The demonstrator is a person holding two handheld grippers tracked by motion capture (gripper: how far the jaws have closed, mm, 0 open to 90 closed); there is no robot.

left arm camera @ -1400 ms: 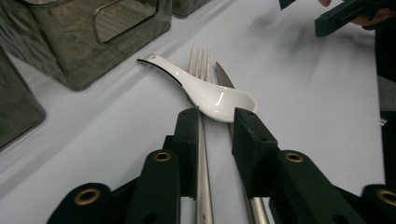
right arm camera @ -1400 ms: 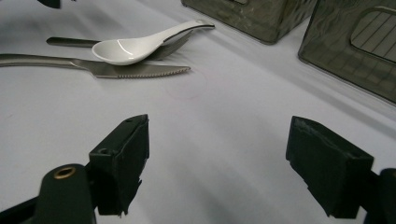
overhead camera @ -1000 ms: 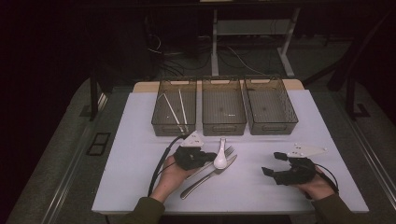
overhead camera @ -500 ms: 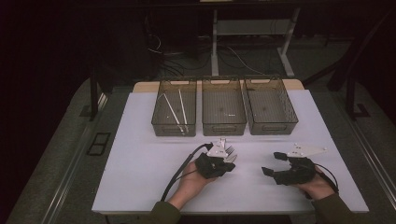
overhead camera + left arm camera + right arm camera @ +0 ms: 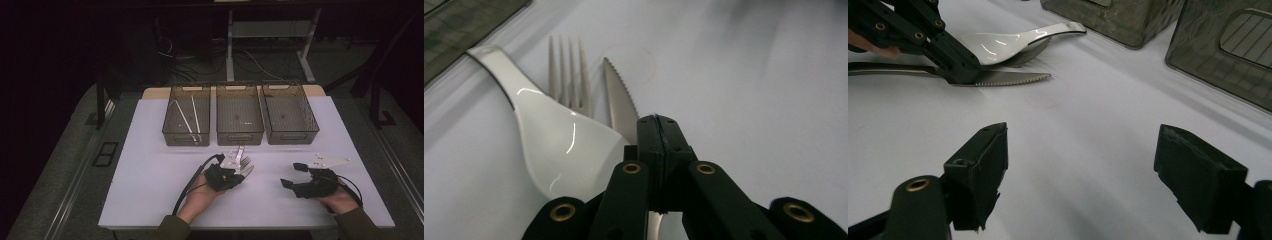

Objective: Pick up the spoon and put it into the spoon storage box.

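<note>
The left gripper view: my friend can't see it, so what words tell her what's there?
Black tongs, shut, sit low over a serrated knife on a white table; whether they pinch the knife is unclear. Beside the knife lie a fork and a glossy white spoon.

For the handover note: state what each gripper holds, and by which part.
The left gripper is shut on the knife, where the serrated blade meets the handle. The right gripper is open and holds nothing.
</note>
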